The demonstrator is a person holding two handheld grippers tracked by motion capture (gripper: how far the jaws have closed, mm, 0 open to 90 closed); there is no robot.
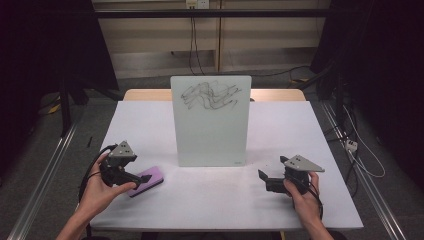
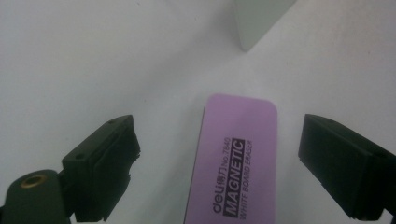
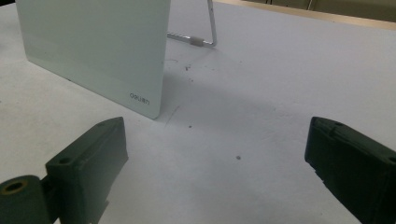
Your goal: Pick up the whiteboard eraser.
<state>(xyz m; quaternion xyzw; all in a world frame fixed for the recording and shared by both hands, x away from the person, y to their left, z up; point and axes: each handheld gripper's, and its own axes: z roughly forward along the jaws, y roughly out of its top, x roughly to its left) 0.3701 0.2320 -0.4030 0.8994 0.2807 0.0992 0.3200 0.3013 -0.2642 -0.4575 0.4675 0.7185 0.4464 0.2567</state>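
Left tool (image 2: 219,163) is open around the eraser (image 2: 236,163), not touching it yet.
Eraser lies flat on the bench (image 1: 225,195), lower left. It looks light and firm; pinch its long sides.

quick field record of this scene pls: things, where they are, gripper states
eraser: purple, flat on table, between left gripper jaws, gaps both sides
left gripper: open, not gripping
whiteboard: upright mid-table, black scribbles near top
right gripper: open, nothing between jaws, aimed at whiteboard's lower corner
wire stand: props whiteboard from behind
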